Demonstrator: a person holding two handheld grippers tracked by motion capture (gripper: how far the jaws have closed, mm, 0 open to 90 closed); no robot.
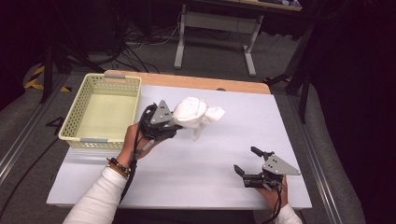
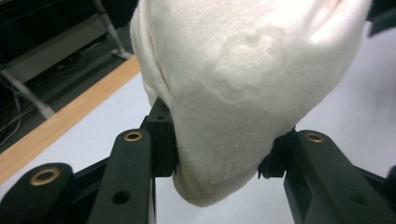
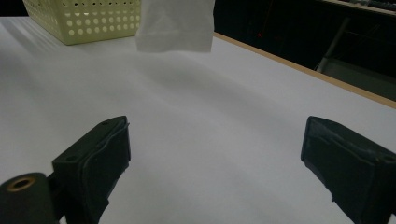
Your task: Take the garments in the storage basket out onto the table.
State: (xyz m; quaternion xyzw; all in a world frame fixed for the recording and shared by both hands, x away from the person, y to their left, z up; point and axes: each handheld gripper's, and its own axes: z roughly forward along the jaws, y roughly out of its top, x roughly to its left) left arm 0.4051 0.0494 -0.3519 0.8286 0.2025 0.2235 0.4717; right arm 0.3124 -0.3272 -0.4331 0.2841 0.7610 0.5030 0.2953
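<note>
White-topped table (image 1: 196, 163), yellow basket (image 1: 103, 111) on it

A grey carpeted floor (image 1: 210, 56) surrounds the wooden table (image 1: 233, 86), whose top carries a white sheet (image 1: 196, 163). Beyond it stands a desk on a white metal frame (image 1: 217, 28), with dark cables (image 1: 140, 42) tangled beneath. The room's edges are dim.

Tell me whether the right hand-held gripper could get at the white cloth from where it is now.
Probably yes. The right hand-held gripper is open with bare table between it and the white cloth, which hangs from the left hand-held gripper, corner dangling free.
</note>
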